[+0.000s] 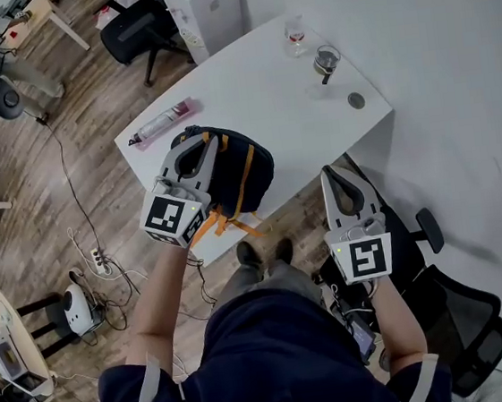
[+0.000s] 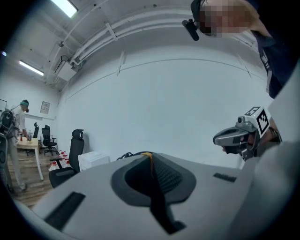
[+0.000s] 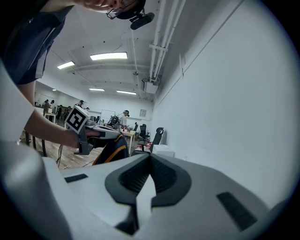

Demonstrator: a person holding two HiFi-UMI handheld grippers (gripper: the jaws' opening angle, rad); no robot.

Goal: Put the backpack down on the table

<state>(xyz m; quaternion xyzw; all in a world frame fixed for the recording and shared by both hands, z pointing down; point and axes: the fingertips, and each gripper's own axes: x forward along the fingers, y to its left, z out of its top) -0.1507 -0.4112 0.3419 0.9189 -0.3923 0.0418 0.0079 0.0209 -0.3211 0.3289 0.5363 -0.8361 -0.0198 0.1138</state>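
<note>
Done: left gripper (image 1: 196, 142) jaws clamped on the backpack (image 1: 248, 173) strap; backpack over the surface (image 1: 295, 114) edge
Left: lowering and release, likely; right gripper (image 1: 331, 172) jaws together, empty

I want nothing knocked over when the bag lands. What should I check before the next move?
1. Left tool shut on the backpack: ok.
2. Backpack over the table: ok, though its near side overhangs the front edge.
3. Backpack already resting on the tabletop: cannot tell.
4. Bottle apart from the backpack: cannot tell; it lies close behind it.
5. Glass well away at the far end: ok.
6. Right tool shut, empty and off the table: ok.
</note>
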